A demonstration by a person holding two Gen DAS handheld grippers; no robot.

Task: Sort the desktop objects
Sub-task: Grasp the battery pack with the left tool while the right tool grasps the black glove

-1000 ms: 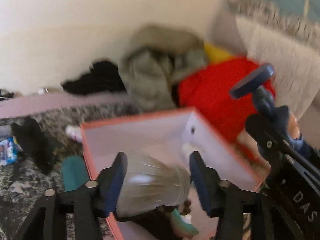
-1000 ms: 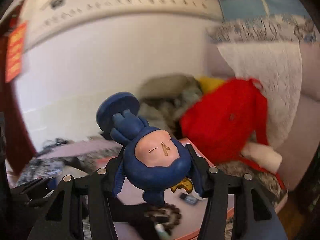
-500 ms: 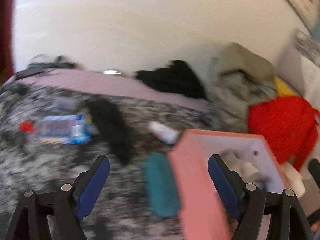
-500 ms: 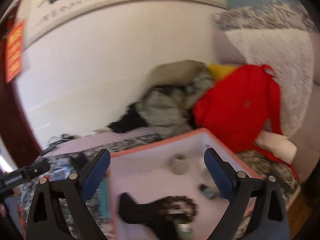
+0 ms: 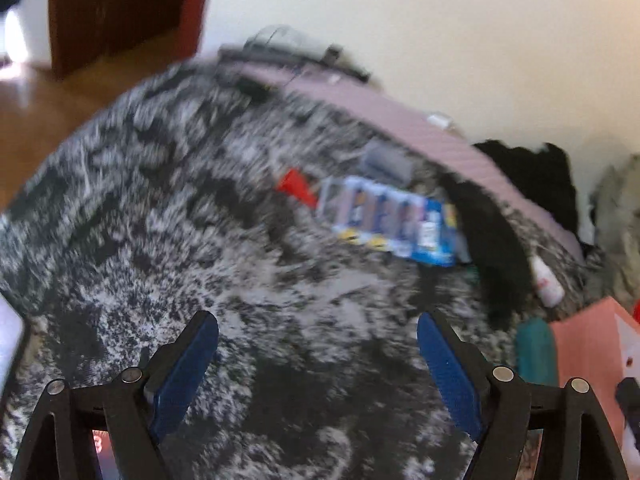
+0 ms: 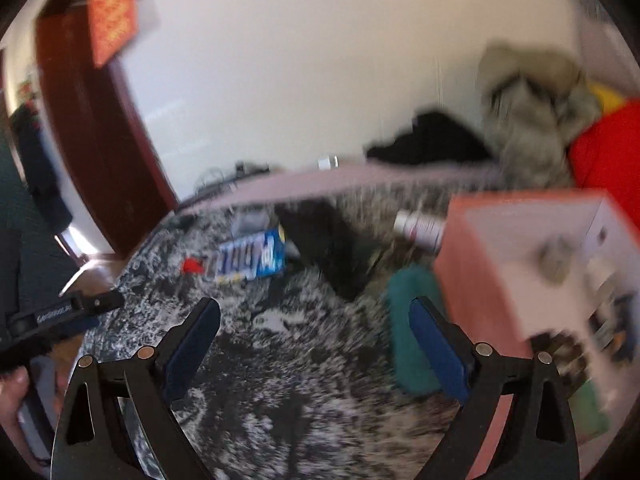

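Observation:
Both views are blurred by motion. My left gripper [image 5: 316, 320] is open with nothing between its fingers, above the black-and-white speckled tabletop [image 5: 180, 240]. Beyond it lie a blue battery pack [image 5: 394, 222], a small red piece [image 5: 296, 186], a black cloth [image 5: 496, 248] and a white bottle [image 5: 548, 280]. My right gripper [image 6: 314, 306] is also open and empty over the same top. A teal item [image 6: 412, 328] lies by its right finger, against the pink box [image 6: 500, 264], which holds several things. The battery pack [image 6: 250, 258] and the bottle [image 6: 420, 228] lie farther off.
A pink strip [image 5: 400, 120] with cables runs along the table's far edge by the white wall. Black, grey and red clothes [image 6: 532, 120] are piled at the back right. A brown door [image 6: 80, 140] and wood floor are on the left, where a hand [image 6: 12, 384] holds the other gripper.
Each gripper held a thing over the pink box: the left a clear wrapped item, the right a blue figurine. Both let go, opened wide and swung left over the speckled top.

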